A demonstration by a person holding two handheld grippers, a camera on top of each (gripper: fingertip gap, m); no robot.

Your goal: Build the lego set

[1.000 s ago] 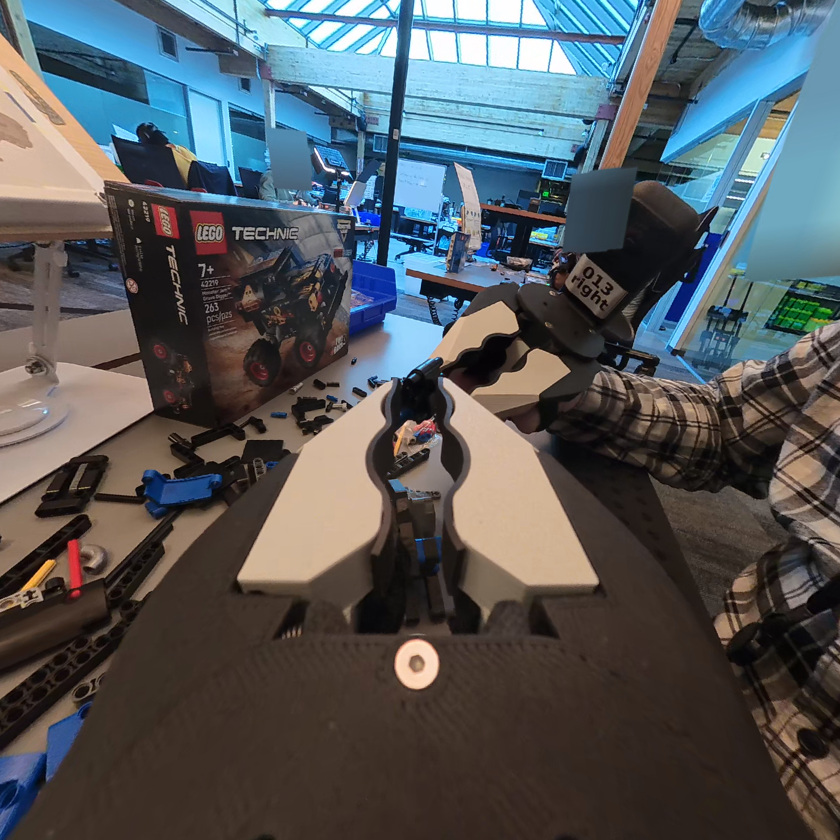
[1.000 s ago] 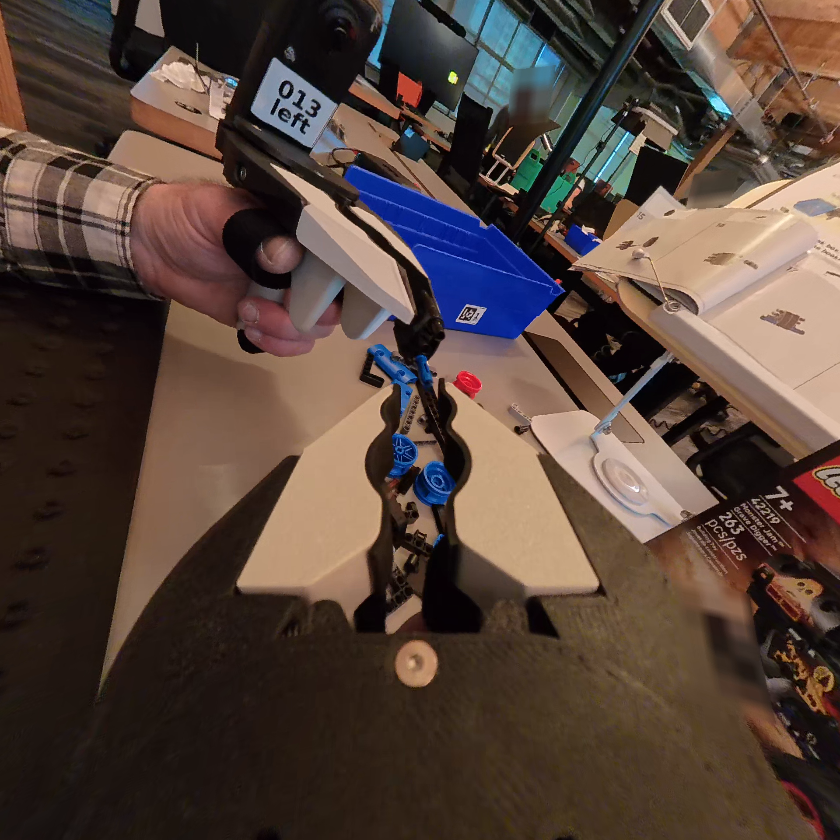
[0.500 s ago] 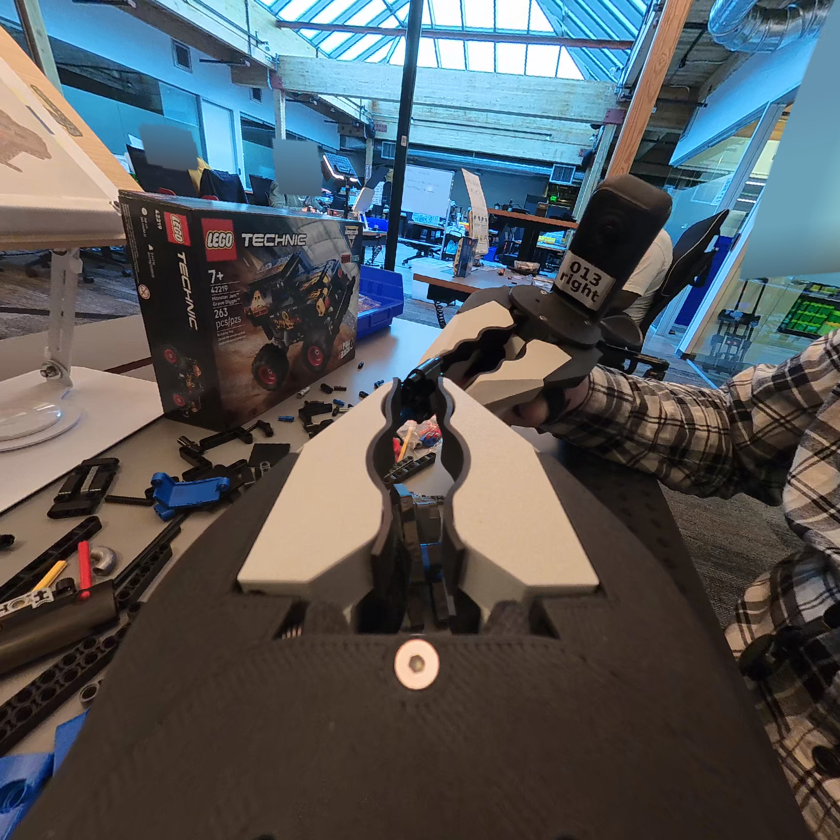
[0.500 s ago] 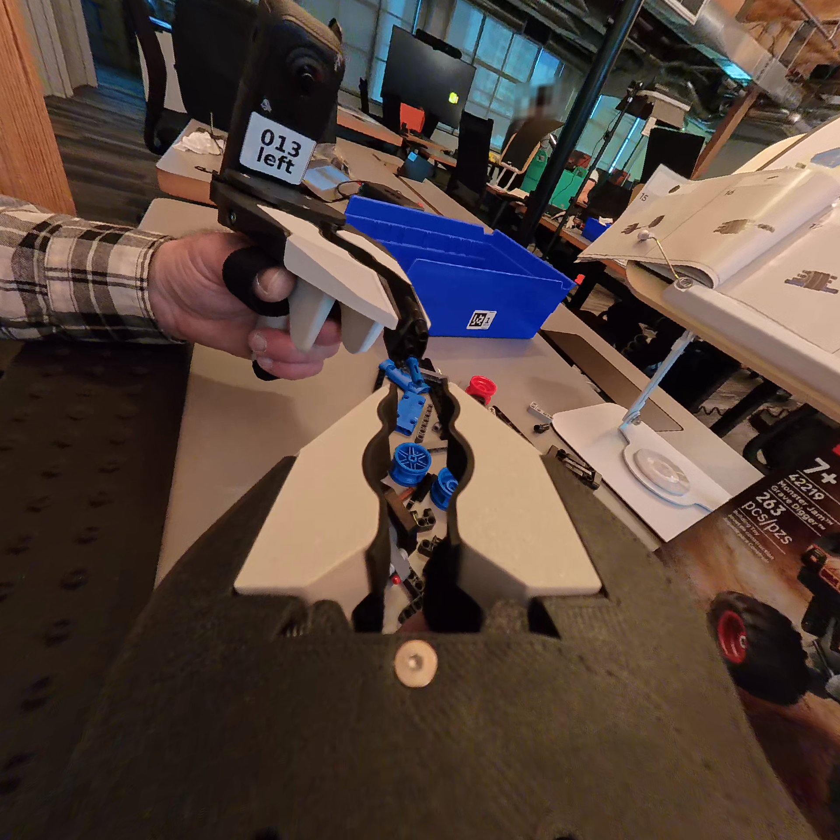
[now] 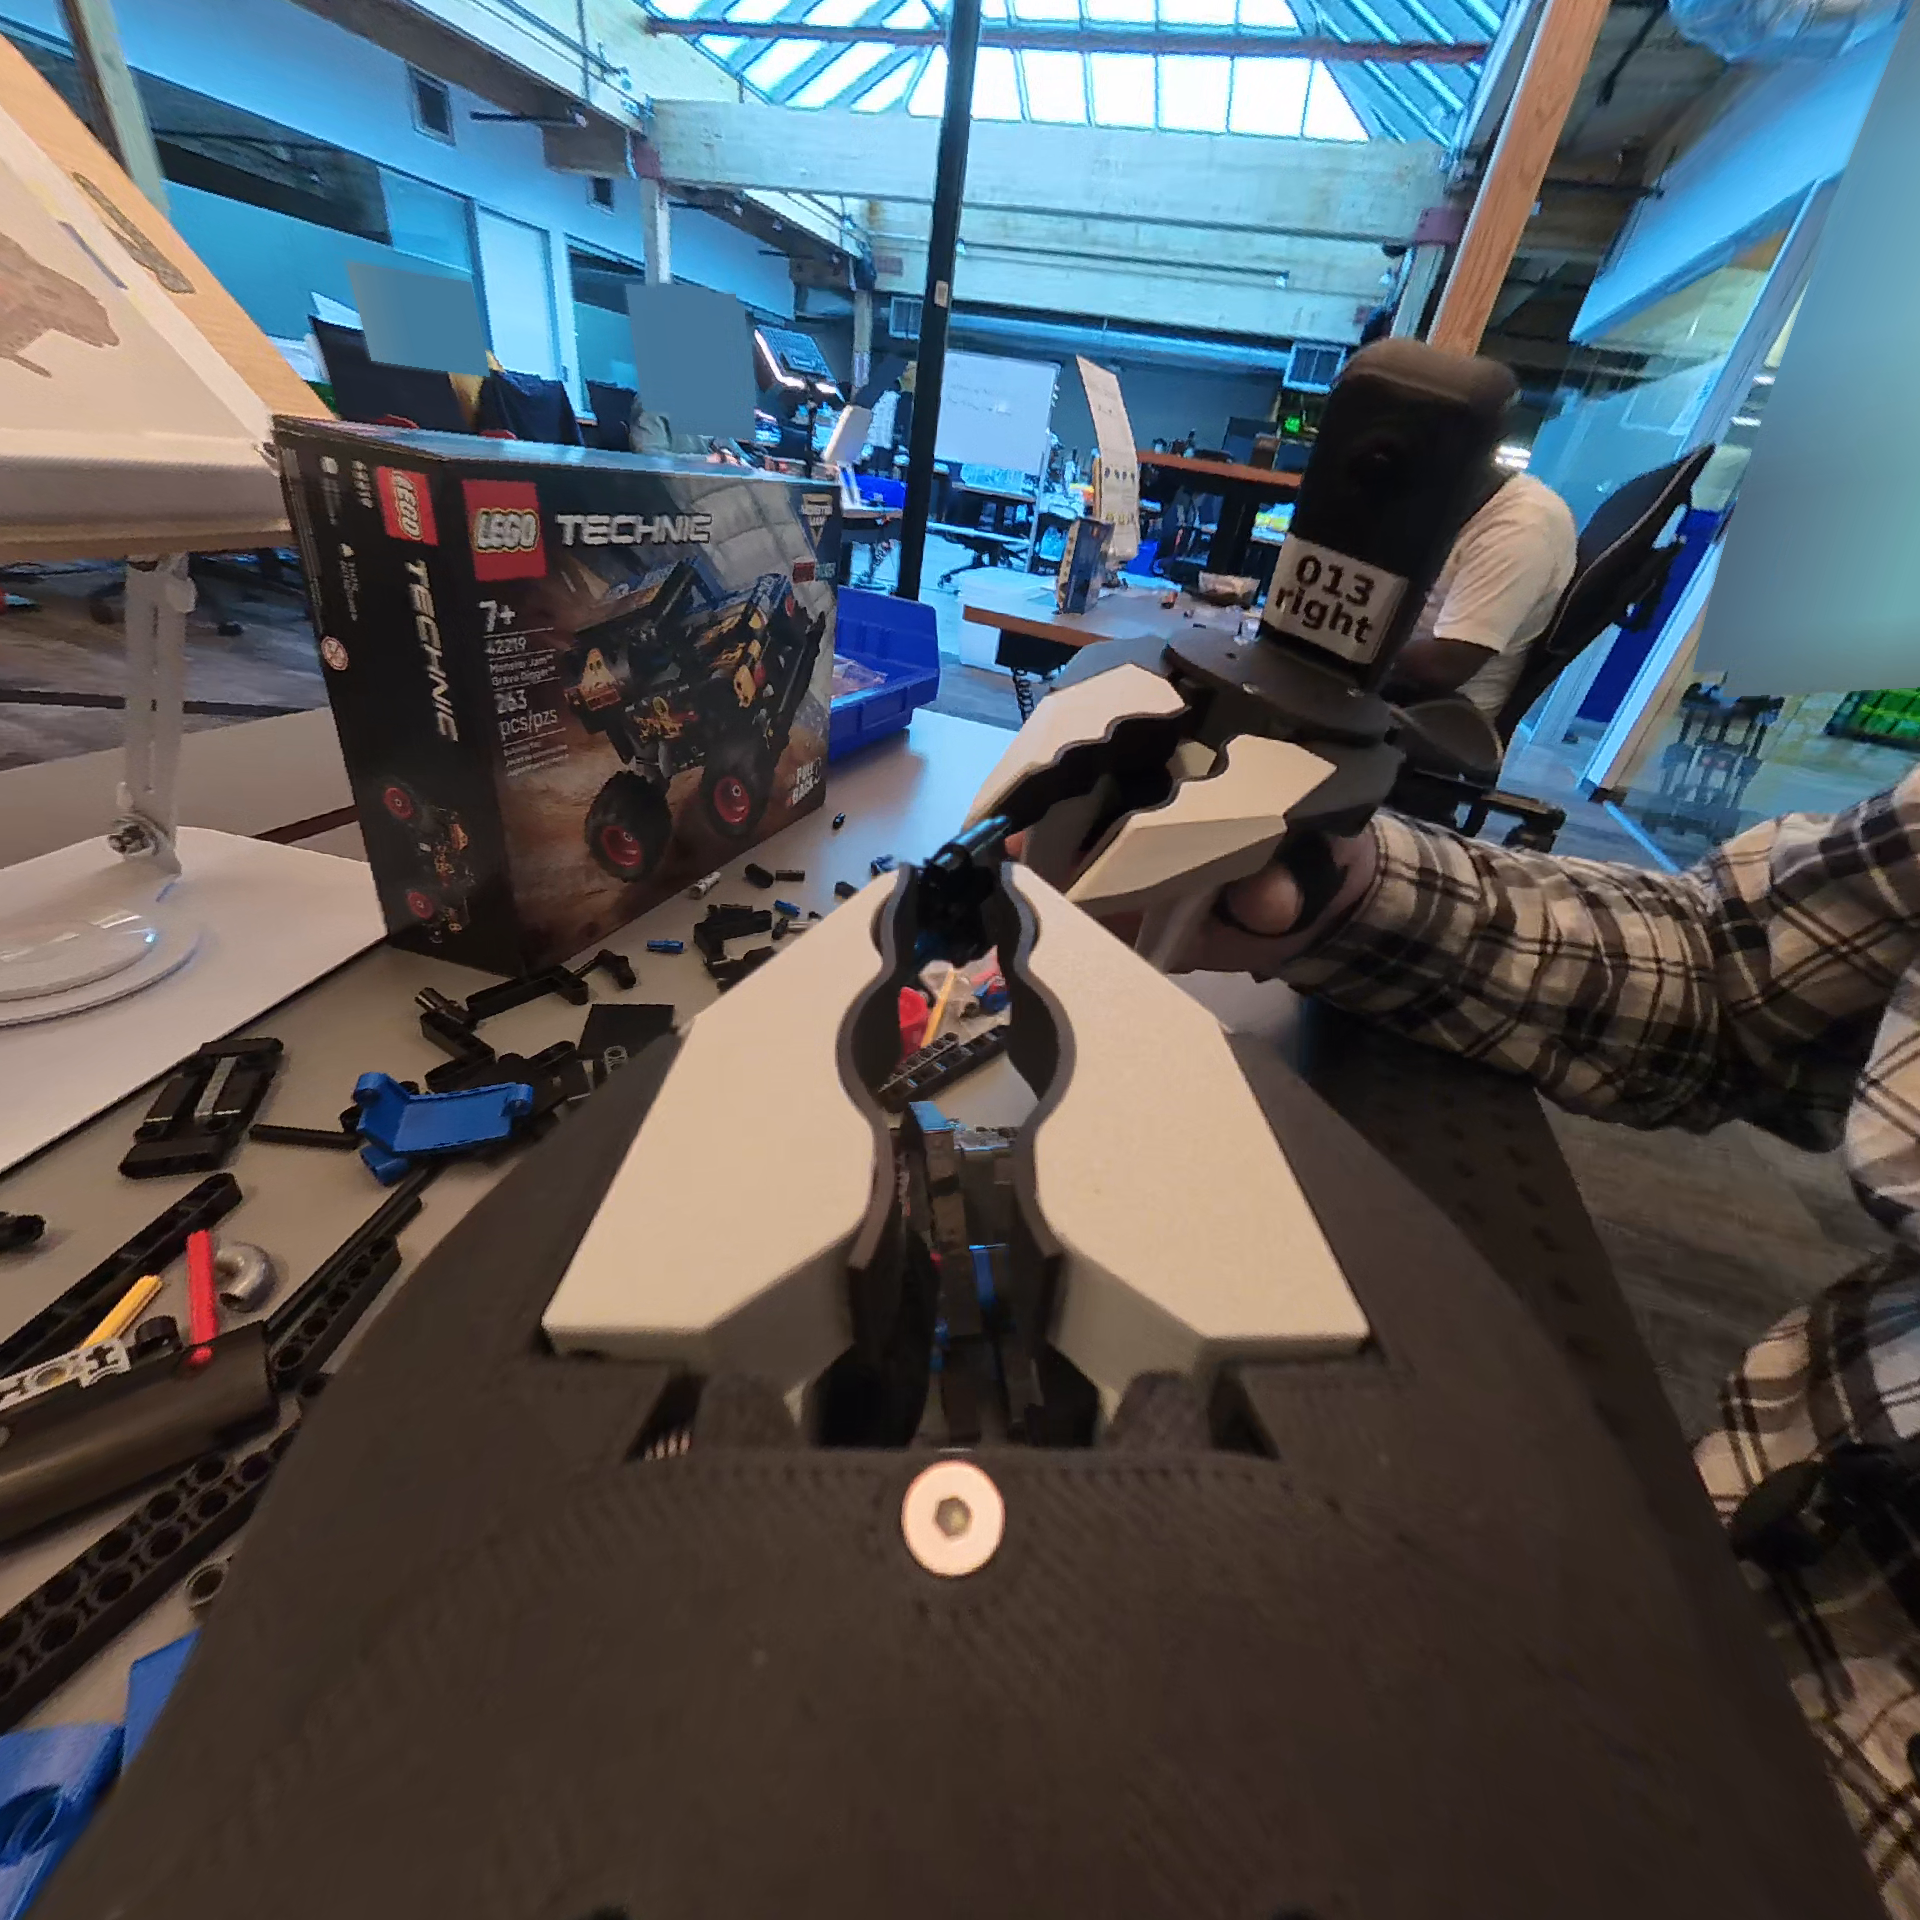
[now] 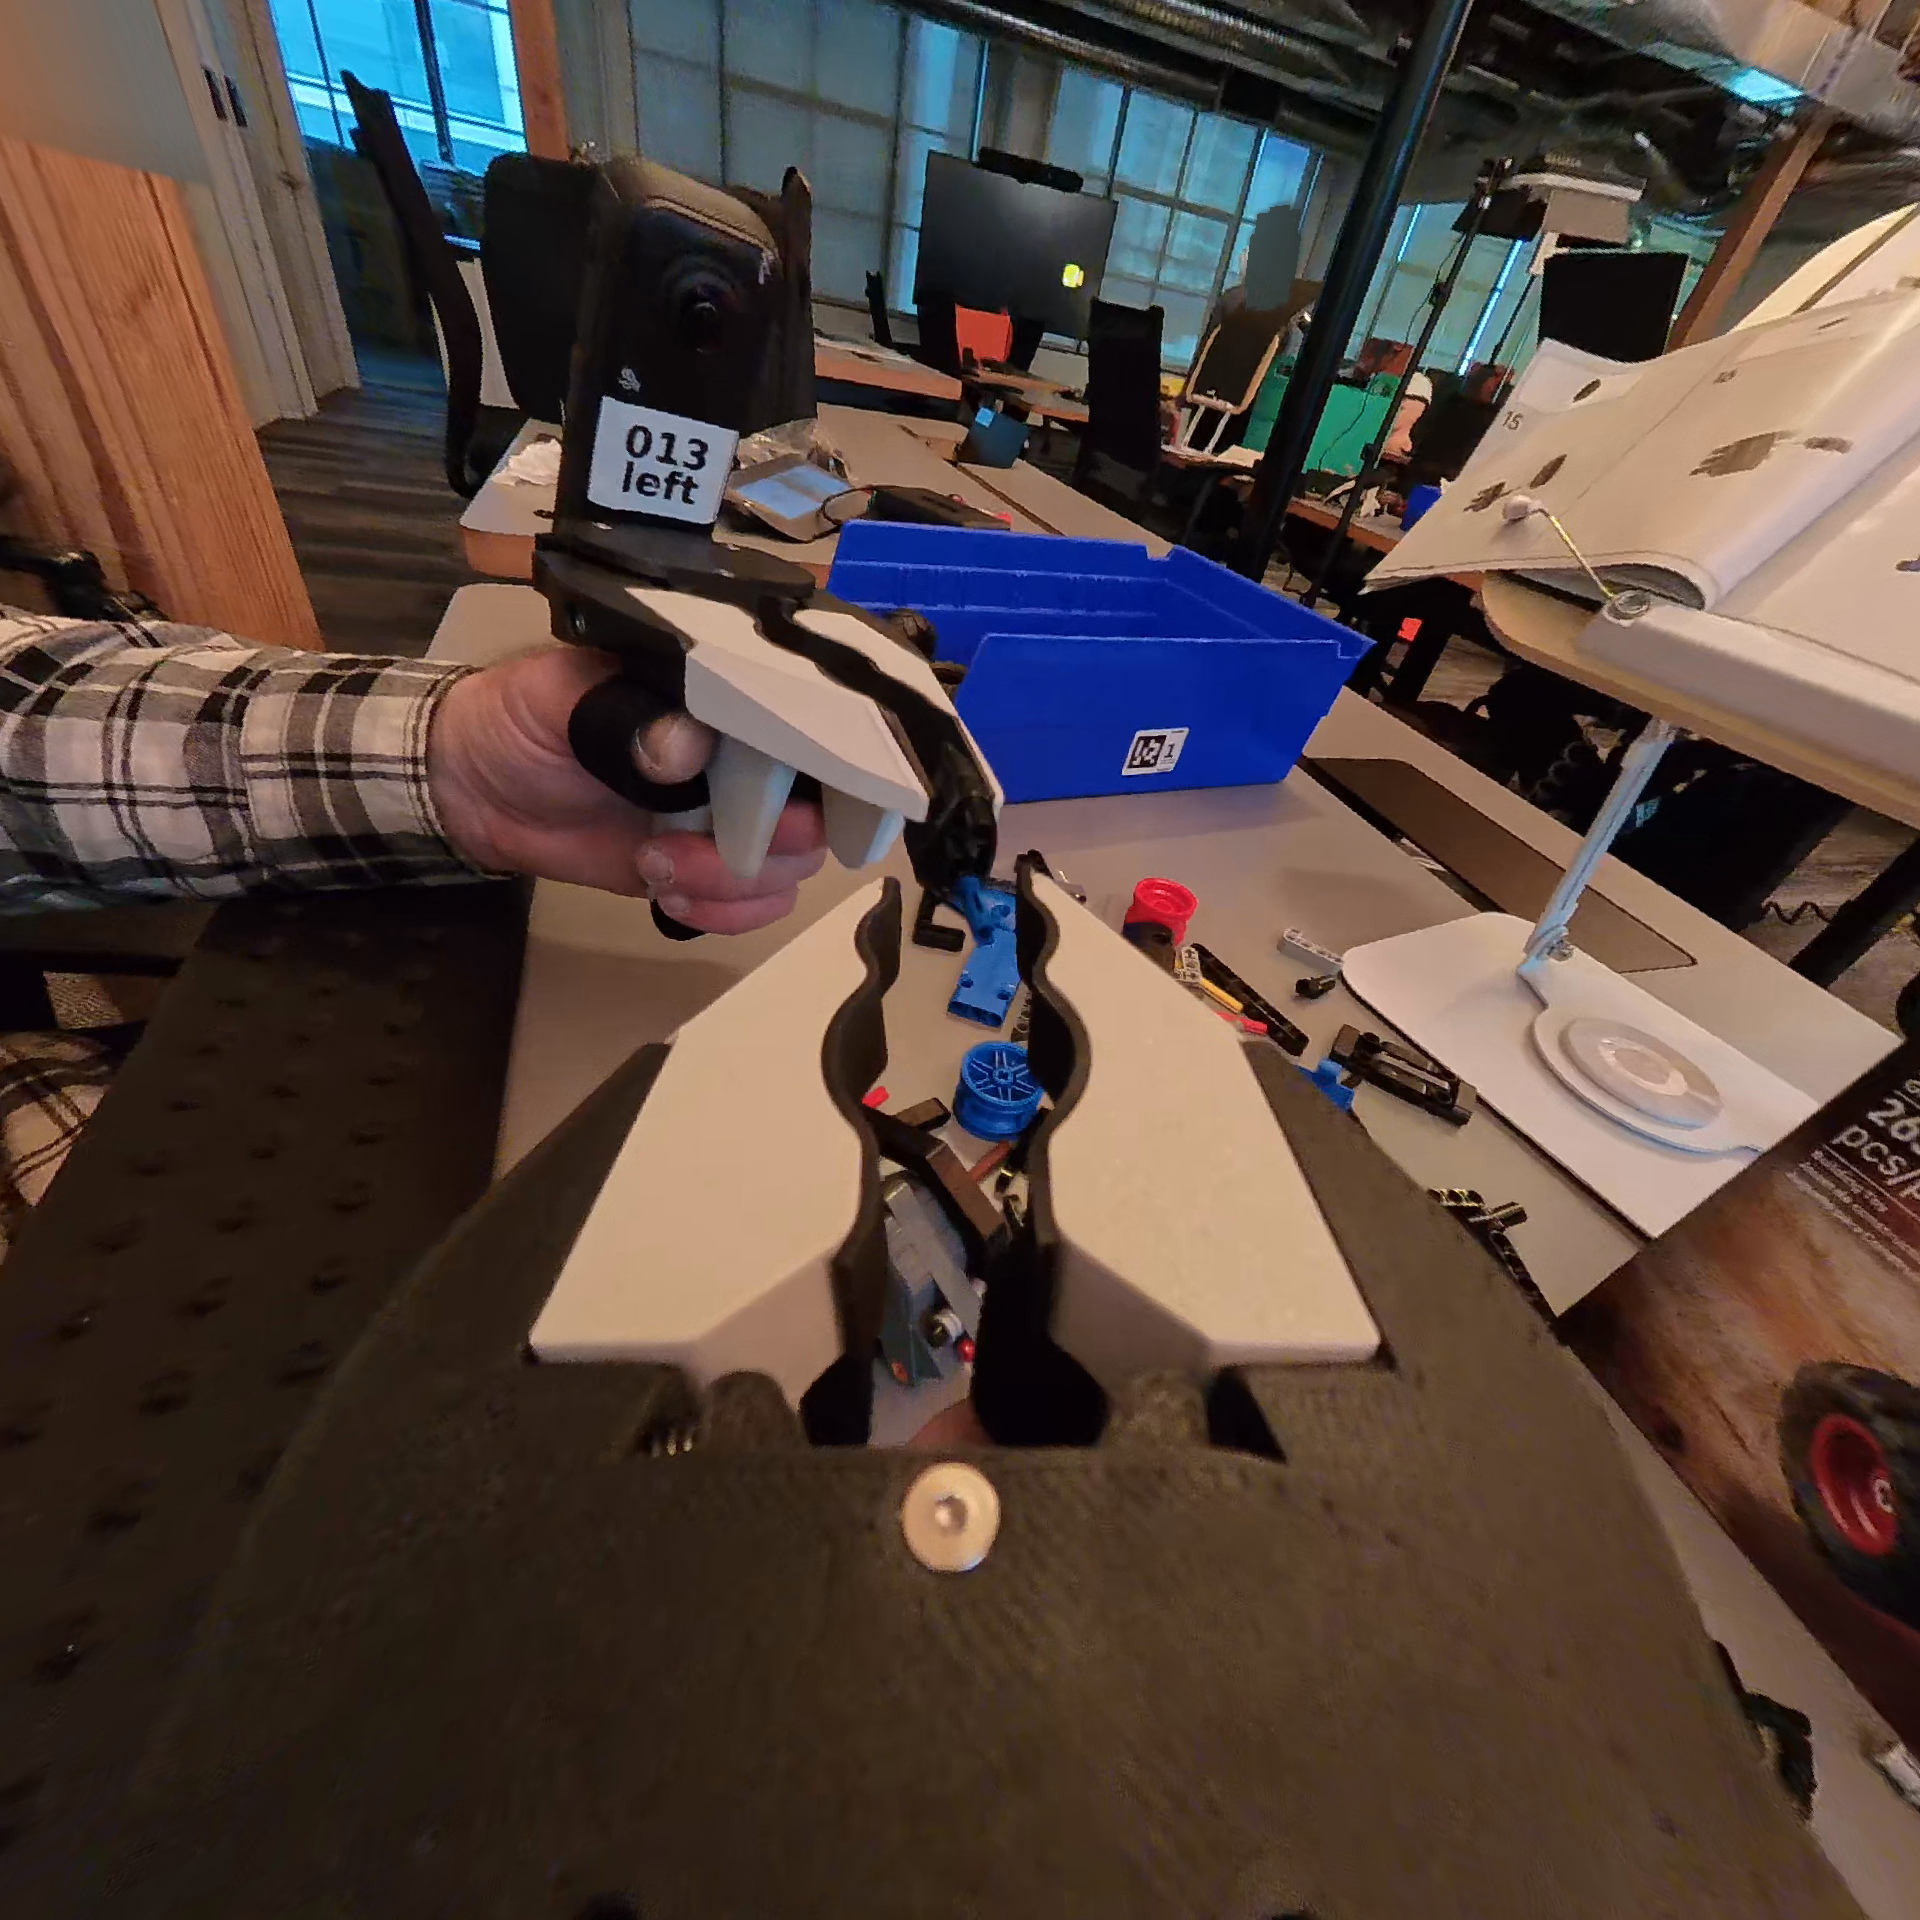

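My left gripper (image 5: pixel 953 894) is shut on a small black Lego connector (image 5: pixel 945 909), held above the table. My right gripper (image 5: pixel 997 831) comes in from the right and meets it tip to tip. Its tips pinch a short black pin (image 5: pixel 971 840) that touches the connector. In the right wrist view my right gripper (image 6: pixel 958 883) shows a narrow gap between its tips. The left gripper (image 6: pixel 951 831) hangs just beyond them with the black piece. A partly built grey and black assembly (image 6: pixel 925 1288) lies on the table under the right fingers.
The Lego box (image 5: pixel 582 707) stands at the left. Loose black beams (image 5: pixel 156 1558) and a blue panel (image 5: pixel 436 1112) lie in front of it. A blue bin (image 6: pixel 1091 665), a blue wheel (image 6: pixel 997 1081), a red wheel (image 6: pixel 1158 904) and a booklet stand (image 6: pixel 1662 468) are also here. Only a small space, under 4 cm, lies between the two pairs of fingers. From the left gripper's tips to the blue wheel (image 6: pixel 997 1081) is close to 12 centimeters.
Both grippers stay tip to tip with the black parts between them. The pair has shifted and tilted a little, so the right wrist view now looks more level across the table.
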